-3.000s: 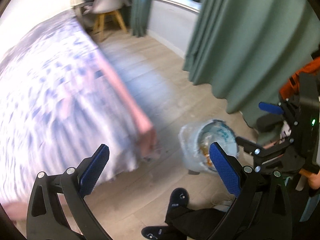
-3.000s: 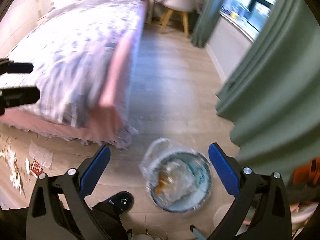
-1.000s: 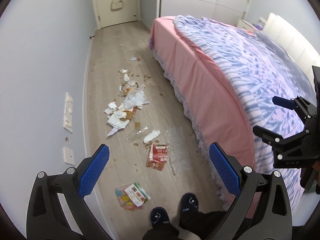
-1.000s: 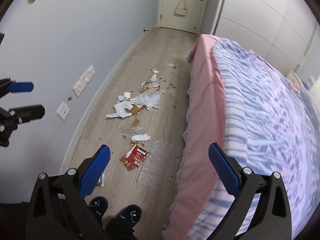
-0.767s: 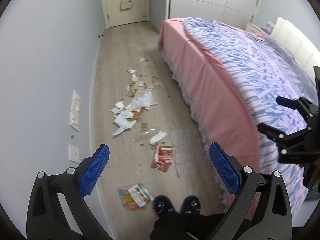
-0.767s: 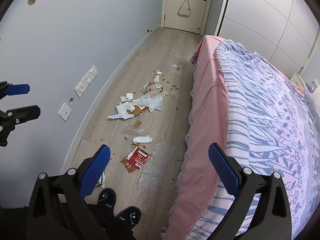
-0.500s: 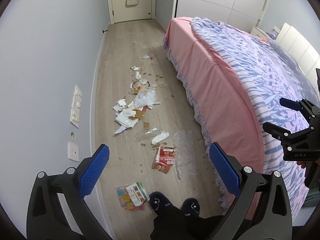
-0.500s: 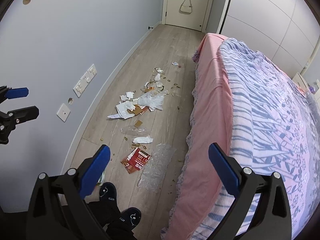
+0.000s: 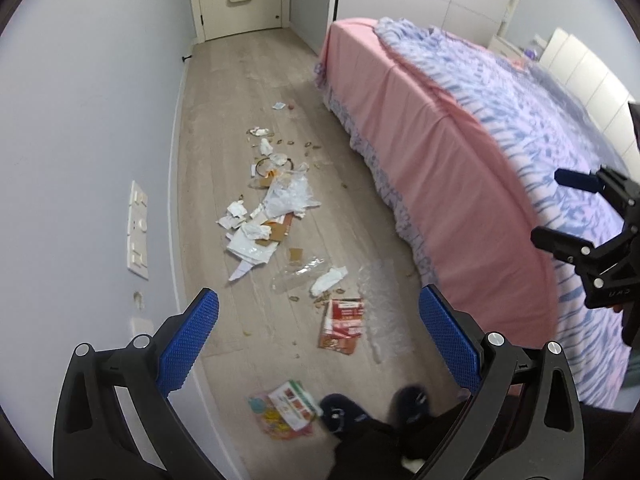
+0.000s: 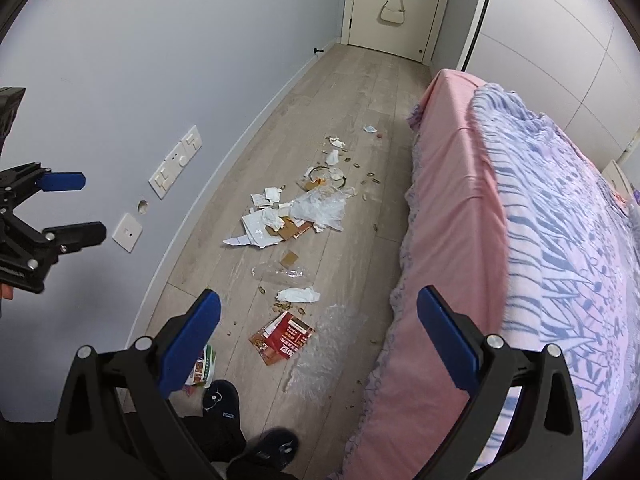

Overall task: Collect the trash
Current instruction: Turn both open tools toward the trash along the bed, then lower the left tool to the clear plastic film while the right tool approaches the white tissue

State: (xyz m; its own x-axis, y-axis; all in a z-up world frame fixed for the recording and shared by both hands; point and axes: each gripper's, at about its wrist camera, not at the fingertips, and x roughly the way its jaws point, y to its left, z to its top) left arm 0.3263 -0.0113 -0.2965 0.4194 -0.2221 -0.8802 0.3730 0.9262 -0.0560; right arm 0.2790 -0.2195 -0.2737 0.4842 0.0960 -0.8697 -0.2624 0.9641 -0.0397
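Trash lies scattered along the wooden floor between the wall and the bed. Nearest are a colourful wrapper (image 9: 286, 408), a red packet (image 9: 342, 322) (image 10: 285, 337) and clear bubble wrap (image 9: 380, 312) (image 10: 320, 354). Farther on lie a white tissue (image 10: 299, 294), clear plastic film (image 10: 280, 272), a heap of white paper and cardboard (image 9: 256, 236) (image 10: 276, 226) and a crumpled clear bag (image 10: 322, 208). My left gripper (image 9: 318, 344) is open and empty, high above the floor. My right gripper (image 10: 318, 344) is open and empty too, above the bed's edge.
A bed (image 9: 460, 168) (image 10: 520, 220) with a pink sheet and purple patterned cover fills the right side. A grey wall with sockets (image 9: 138, 236) bounds the left. A closed door (image 10: 394, 4) with a hanging bag ends the corridor. The person's dark slippers (image 9: 344, 412) stand at the bottom.
Both grippers swung from the window side and the bin to face the trash corridor. Over the last second the view moved slightly forward; both grippers stayed open.
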